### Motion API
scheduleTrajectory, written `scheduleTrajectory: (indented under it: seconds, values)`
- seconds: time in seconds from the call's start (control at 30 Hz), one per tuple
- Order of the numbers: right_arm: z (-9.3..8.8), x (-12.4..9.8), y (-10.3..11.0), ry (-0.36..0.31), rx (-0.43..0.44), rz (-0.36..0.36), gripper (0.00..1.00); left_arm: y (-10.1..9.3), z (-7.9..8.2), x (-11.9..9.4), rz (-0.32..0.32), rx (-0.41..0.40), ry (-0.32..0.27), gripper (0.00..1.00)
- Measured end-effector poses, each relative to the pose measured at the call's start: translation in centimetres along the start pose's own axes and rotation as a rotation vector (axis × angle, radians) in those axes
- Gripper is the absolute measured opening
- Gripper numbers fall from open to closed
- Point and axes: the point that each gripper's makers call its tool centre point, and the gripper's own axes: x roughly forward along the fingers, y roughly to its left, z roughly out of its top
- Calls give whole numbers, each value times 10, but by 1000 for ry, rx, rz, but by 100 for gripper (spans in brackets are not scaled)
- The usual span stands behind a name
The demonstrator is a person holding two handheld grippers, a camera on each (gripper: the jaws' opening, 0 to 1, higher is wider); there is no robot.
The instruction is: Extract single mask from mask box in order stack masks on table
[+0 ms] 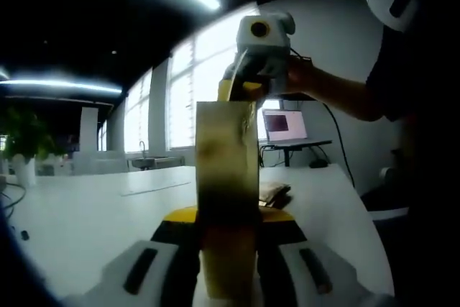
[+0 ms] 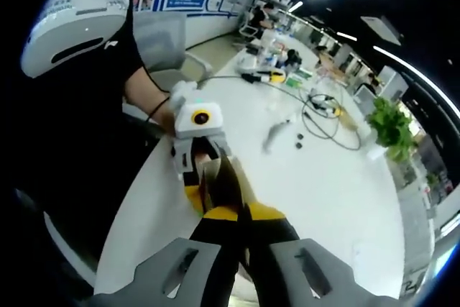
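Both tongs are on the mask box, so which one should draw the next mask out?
Probably the right tongs: they pinch the box's upper edge, while the left tongs clamp the mask box upright above the table.

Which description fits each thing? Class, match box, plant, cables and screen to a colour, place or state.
Things:
1. box
2. plant
3. cables
4. screen

Descriptions:
A. green, in a white pot
B. lit, pinkish
C. upright between the left gripper jaws
D. dark loops lying on the table

Pairs: 1-C, 2-A, 3-D, 4-B
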Motion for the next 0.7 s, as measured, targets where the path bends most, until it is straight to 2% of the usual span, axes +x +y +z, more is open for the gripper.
scheduleTrajectory:
  seconds: [0.27,0.43,0.57,0.7]
  values:
    - [10,-13,-5,-38,2,-71,0,1,0,0,4,-1,2,31]
    - [13,-19,-11,-57,17,-122,0,5,4,-2,17,-19,-23,31]
    - [12,-17,-12,-61,39,-117,0,5,8,-3,15,-35,-38,34]
    - [12,-13,-10,-48,22,-113,0,7,10,-3,23,-58,-46,38]
